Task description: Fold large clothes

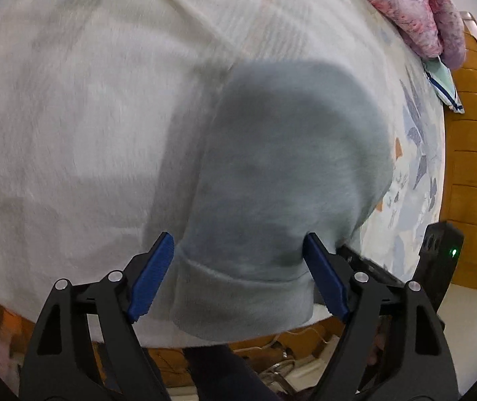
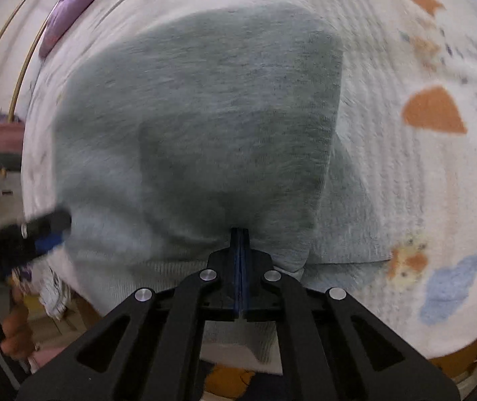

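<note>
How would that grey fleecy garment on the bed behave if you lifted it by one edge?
Probably floppy: the grey garment lies in soft folded layers on the bedspread, so it would likely sag and unfold. Its fuzzy surface suggests it would not slip easily from the shut right gripper. It looks thick, so perhaps fairly heavy for cloth.

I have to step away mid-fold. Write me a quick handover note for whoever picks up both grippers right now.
Left gripper: jaws open, straddling the cuffed end of the grey garment, not gripping it.
Right gripper: jaws shut at the garment's near edge; whether cloth is pinched between them is unclear.
The garment lies on the patterned bedsheet near the bed's edge, already folded over itself at least once.
Pink and purple blankets are piled at the far side.
Left to do: finish folding and flatten the bundle.
</note>
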Demonstrator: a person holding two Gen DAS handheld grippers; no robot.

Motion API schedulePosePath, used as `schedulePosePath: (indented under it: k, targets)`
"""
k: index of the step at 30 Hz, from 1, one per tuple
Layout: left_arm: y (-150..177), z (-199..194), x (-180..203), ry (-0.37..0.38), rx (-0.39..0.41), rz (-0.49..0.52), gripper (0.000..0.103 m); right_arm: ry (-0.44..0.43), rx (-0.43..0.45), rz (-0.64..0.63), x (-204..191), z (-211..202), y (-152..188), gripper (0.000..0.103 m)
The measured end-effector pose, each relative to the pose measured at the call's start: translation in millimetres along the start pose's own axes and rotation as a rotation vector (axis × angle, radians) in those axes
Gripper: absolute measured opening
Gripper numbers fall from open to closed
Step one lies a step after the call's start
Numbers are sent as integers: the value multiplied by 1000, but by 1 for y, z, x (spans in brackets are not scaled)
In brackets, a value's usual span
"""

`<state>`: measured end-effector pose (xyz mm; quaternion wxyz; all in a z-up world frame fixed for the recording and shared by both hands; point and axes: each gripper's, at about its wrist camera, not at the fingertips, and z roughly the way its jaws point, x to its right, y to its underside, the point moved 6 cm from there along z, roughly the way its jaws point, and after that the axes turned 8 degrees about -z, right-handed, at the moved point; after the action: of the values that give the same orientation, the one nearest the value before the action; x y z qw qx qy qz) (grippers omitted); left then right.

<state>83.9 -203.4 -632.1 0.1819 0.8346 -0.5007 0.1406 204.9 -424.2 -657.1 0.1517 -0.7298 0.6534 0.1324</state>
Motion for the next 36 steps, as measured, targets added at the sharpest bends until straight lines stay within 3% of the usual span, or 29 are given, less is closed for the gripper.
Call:
schedulePosePath:
  k: [4, 5, 6, 8, 13, 14, 16, 19, 23, 25, 27, 29, 31, 36]
  targets:
    - [11, 5, -9, 32, 15, -47, 81, 41, 26, -4, -7, -26, 6, 6]
    - [12, 7, -11, 39, 13, -55, 82, 15, 51, 45, -3, -34, 9, 20]
    - [16, 10, -16, 59, 12, -78, 83, -12, 74, 94, 2, -40, 13, 42]
    - [19, 13, -23, 81, 20, -105, 86, -75, 117, 261, 22, -48, 27, 63]
    - [26, 5, -34, 181, 2, -185, 87, -365, 57, 714, 56, -8, 71, 63]
    - [28, 2, -36, 207, -2, -193, 87, -399, 62, 754, 59, -3, 75, 63]
    - [34, 1, -35, 228, -22, -174, 87, -444, 74, 802, 59, 8, 79, 63]
    - [45, 10, -40, 196, -72, -145, 87, -495, 74, 831, 52, 22, 80, 64]
    - [44, 35, -32, 177, -84, -132, 90, -505, 112, 852, 50, 32, 78, 69]
    - [38, 47, -25, 177, -103, -125, 89, -523, 130, 871, 60, 18, 91, 71]
    - [32, 49, -15, 164, -108, -124, 65, -539, 143, 884, 64, 16, 104, 72]
    - [29, 37, -8, 234, -130, -175, 53, -565, 150, 907, 67, 15, 111, 74]
    - [26, 18, 2, 307, -133, -191, 49, -612, 156, 951, 70, 14, 121, 78]
    - [17, -2, 22, 385, -159, -199, 46, -750, 214, 1064, 59, 22, 127, 85]
